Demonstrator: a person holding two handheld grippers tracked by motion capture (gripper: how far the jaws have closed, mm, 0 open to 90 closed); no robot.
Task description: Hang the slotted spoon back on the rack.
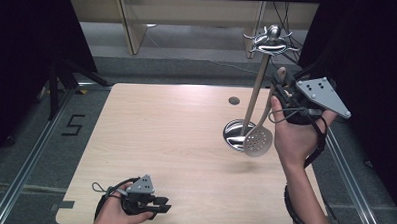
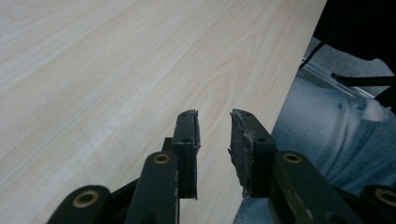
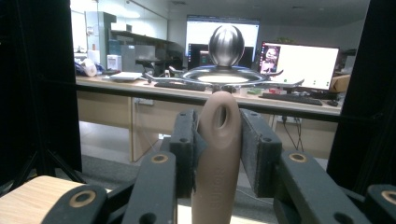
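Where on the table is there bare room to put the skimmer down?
The table is bare between the left gripper at the near edge and the utensil stand at the right. It is crowded around the stand's base, where the skimmer hangs from the right gripper.

Pale wood-grain rectangular tabletop (image 1: 165,141) carried a small dark round hole (image 1: 234,100) near its far edge. Grey carpeted floor (image 1: 30,151) surrounded it, with a black numeral "5" marking (image 1: 74,124) to the left and a metal floor rail (image 1: 27,171) running alongside. A black tripod stand (image 1: 55,82) stood at far left. Beyond, a long wooden desk (image 3: 140,91) held two lit monitors (image 3: 299,63) and keyboards (image 3: 292,98).
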